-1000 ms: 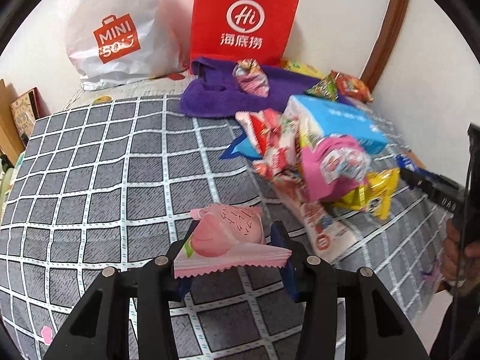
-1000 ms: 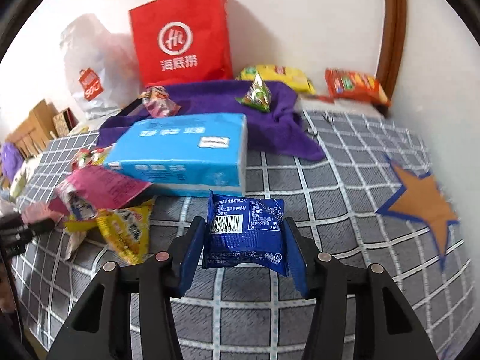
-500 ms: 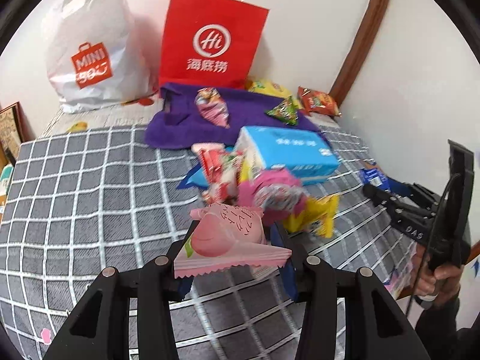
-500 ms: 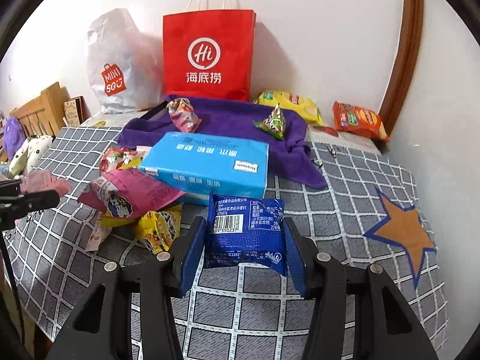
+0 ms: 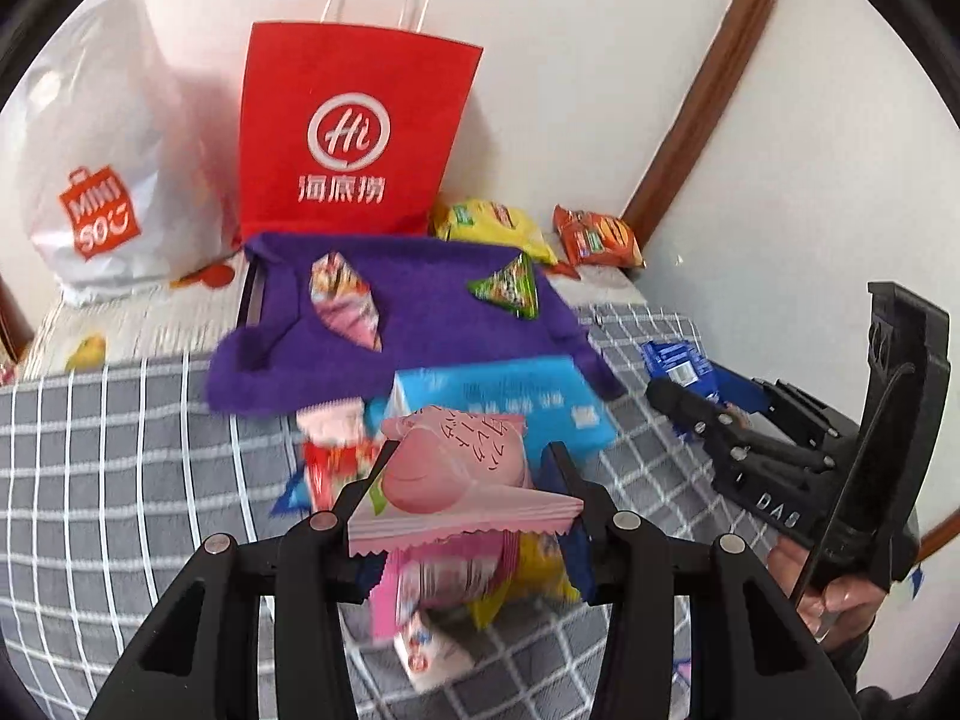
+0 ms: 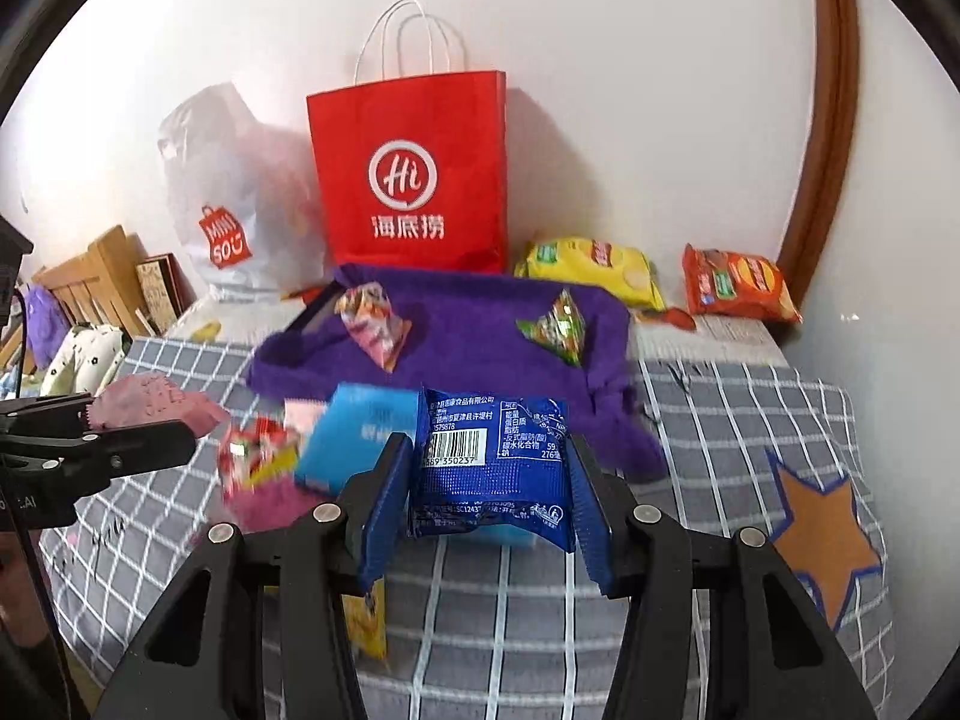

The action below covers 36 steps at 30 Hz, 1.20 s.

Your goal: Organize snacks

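Observation:
My left gripper (image 5: 465, 474) is shut on a pink snack packet (image 5: 456, 474), held above the grey checked bed cover (image 5: 120, 450). It also shows in the right wrist view (image 6: 150, 408) at the left. My right gripper (image 6: 486, 468) is shut on a blue snack packet (image 6: 492, 462), seen from the left wrist view (image 5: 675, 360) at the right. A purple cloth (image 6: 480, 330) lies by the wall with a pink-striped triangular snack (image 6: 372, 330) and a green one (image 6: 555, 330) on it. A pile of snacks (image 5: 444, 594) lies under my left gripper.
A red paper bag (image 6: 414, 180) and a white plastic bag (image 6: 234, 198) stand against the wall. A yellow packet (image 6: 594, 264) and an orange packet (image 6: 738, 282) lie in the far right corner. A blue tissue pack (image 5: 498, 396) lies mid-bed. An orange star (image 6: 822, 534) marks the cover.
Both grippers have risen and moved toward the purple cloth and bags, each still holding its packet. The snack pile now lies beneath the left gripper.

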{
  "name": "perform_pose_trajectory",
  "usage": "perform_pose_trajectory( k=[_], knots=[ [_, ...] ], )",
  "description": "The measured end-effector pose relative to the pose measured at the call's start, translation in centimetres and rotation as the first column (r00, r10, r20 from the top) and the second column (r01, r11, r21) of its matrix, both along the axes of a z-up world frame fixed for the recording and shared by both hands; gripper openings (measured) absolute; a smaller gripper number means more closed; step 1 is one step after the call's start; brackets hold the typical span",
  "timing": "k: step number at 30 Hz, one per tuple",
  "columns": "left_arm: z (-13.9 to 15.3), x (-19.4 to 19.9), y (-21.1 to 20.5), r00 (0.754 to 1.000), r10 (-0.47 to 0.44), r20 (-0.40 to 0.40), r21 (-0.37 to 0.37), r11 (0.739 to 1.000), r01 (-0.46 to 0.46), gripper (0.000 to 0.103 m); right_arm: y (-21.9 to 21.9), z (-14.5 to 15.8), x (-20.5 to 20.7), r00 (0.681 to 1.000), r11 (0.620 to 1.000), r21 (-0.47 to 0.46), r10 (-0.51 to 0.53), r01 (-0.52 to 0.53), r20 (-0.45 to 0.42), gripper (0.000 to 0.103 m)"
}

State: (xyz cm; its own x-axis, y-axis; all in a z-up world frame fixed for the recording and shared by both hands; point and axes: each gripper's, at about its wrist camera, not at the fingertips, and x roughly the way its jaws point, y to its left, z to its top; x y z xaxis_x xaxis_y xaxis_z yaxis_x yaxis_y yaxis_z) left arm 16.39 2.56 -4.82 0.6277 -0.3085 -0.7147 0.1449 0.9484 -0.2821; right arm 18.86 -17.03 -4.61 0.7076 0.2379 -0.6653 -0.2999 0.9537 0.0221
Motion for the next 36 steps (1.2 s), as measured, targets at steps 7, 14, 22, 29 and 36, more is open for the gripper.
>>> perform_pose_trajectory(
  k=[7,14,22,29,36],
  knots=[
    [3.4,4.9,0.6,0.998,0.028,0.05,0.008,1.0,-0.028,0.044,0.5,1.8,5.0,1.0,0.999,0.039,-0.005,0.004,0.002,0.051],
    [3.7,9.5,2.3,0.996,0.075,0.052,0.007,0.997,-0.076,0.044,0.9,2.0,9.8,1.0,0.998,0.048,-0.026,0.026,-0.001,0.051],
    [1.3,13.4,4.7,0.992,0.127,0.008,-0.002,0.992,-0.127,0.044,1.7,-0.6,14.2,0.999,0.997,0.066,-0.033,0.035,-0.037,0.051],
    [-0.7,14.5,5.5,0.991,0.13,-0.042,0.024,0.991,-0.129,0.044,2.0,-5.1,16.0,0.994,0.999,0.026,-0.032,0.035,-0.105,0.051],
    [-3.1,15.8,6.1,0.98,0.157,-0.123,0.036,0.988,-0.153,0.044,0.8,-7.1,16.6,0.988,0.998,0.017,-0.055,0.058,-0.143,0.051]
  ],
)
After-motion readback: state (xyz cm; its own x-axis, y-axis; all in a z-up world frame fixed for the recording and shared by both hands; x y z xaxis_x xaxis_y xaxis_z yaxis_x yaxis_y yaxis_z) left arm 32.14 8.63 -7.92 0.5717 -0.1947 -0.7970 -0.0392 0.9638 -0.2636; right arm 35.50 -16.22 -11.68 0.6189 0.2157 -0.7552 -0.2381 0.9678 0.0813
